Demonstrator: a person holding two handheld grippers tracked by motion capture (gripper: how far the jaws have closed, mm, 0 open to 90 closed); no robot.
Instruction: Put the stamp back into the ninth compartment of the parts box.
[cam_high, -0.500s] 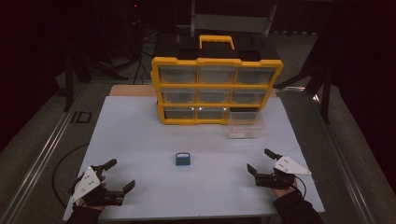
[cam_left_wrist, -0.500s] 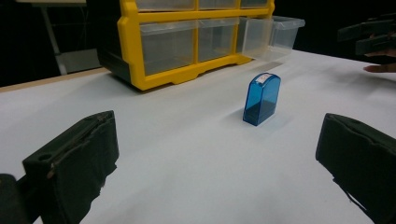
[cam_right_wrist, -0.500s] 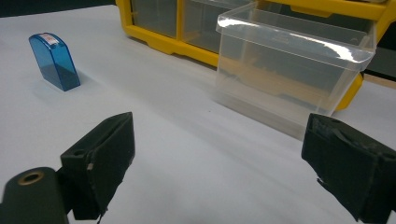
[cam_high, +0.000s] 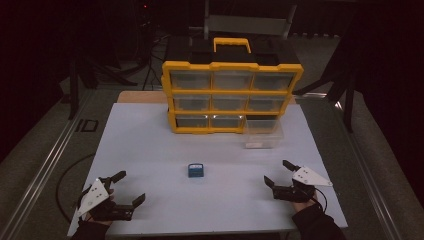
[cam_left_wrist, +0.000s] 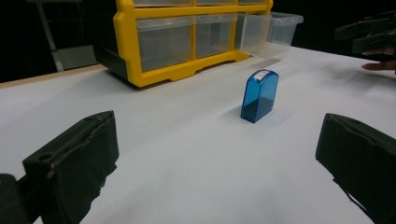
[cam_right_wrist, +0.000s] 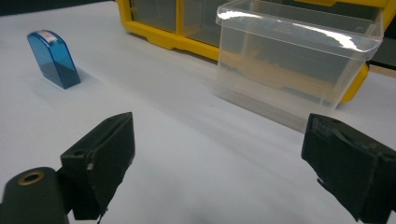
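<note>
1. Since half a second earlier nothing had visibly moved: the left tool (cam_high: 123, 189) and right tool (cam_high: 280, 173) rested near the table's (cam_high: 150, 135) front edge, jaws wide and empty, so the work looked unstarted.
2. The blue case (cam_high: 195, 170) stood upright mid-table between them, well apart from both.
3. The right gripper view showed the clear drawer (cam_right_wrist: 299, 60) pulled out of the yellow organizer (cam_high: 232, 95) and seemingly empty; from the high view its contents were hard to judge.
</note>
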